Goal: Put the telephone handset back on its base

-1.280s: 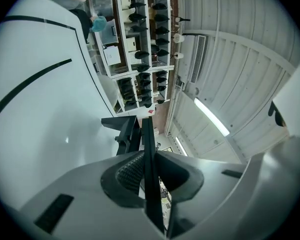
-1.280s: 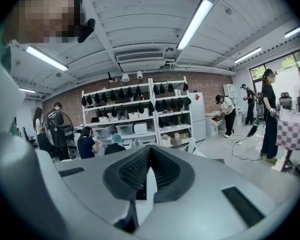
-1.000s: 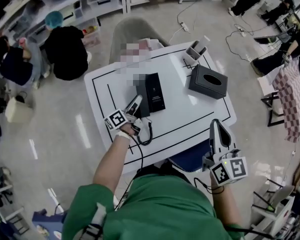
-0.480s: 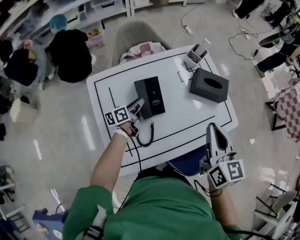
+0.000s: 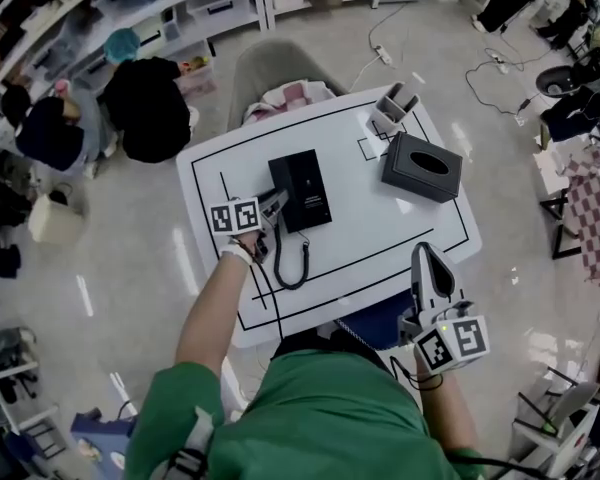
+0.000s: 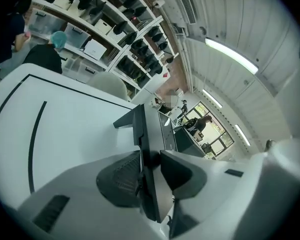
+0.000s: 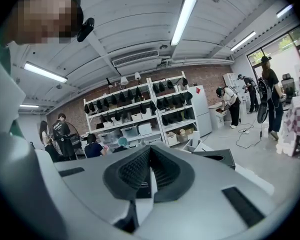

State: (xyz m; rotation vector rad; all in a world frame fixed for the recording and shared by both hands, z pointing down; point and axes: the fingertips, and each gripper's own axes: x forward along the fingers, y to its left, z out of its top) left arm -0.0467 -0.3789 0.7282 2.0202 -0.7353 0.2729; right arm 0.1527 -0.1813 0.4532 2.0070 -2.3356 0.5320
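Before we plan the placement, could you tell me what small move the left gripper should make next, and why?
Probably lower the handset onto the base: the left gripper is shut on it, close beside the base, and it seems not yet seated.

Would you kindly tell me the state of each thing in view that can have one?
Left gripper: shut on the handset.
Handset: gripped, against the base's left side; seated or not, cannot tell.
Base: flat on the table.
Cord: looped loose beside the base.
Right gripper: shut, empty.
Tissue box: upright, slot on top.
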